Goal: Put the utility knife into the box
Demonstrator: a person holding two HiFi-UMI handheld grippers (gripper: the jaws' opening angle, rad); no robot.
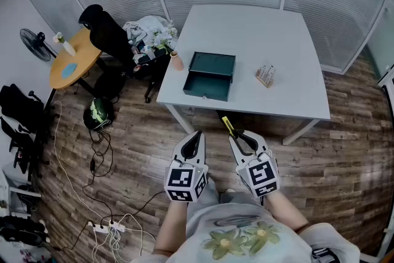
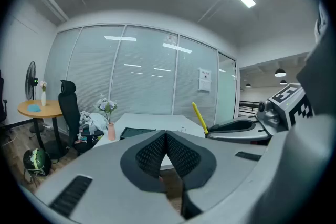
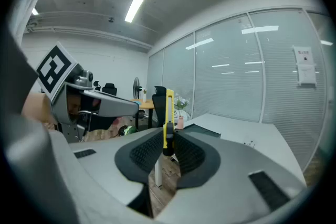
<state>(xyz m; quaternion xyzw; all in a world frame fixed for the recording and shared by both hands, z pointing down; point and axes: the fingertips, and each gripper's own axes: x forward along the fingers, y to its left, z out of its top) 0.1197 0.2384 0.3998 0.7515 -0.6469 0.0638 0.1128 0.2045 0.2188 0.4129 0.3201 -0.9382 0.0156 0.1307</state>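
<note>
A dark green box [image 1: 209,76] lies open near the left front of the white table [image 1: 258,40]. I stand back from the table's front edge with both grippers held low. My right gripper [image 1: 236,137] is shut on a yellow utility knife [image 1: 228,125], which sticks out past the fingertips toward the table. In the right gripper view the knife [image 3: 168,118] stands upright between the pads, with the box [image 3: 202,130] beyond it. My left gripper [image 1: 197,133] is shut with nothing in it; its pads [image 2: 152,152] meet. The knife [image 2: 199,118] also shows at the right of the left gripper view.
A small rack [image 1: 265,75] stands on the table right of the box, and a pink vase [image 1: 177,61] at its left edge. A black office chair [image 1: 108,34], a round wooden table [image 1: 74,58], a helmet [image 1: 98,113] and floor cables [image 1: 104,218] lie to the left.
</note>
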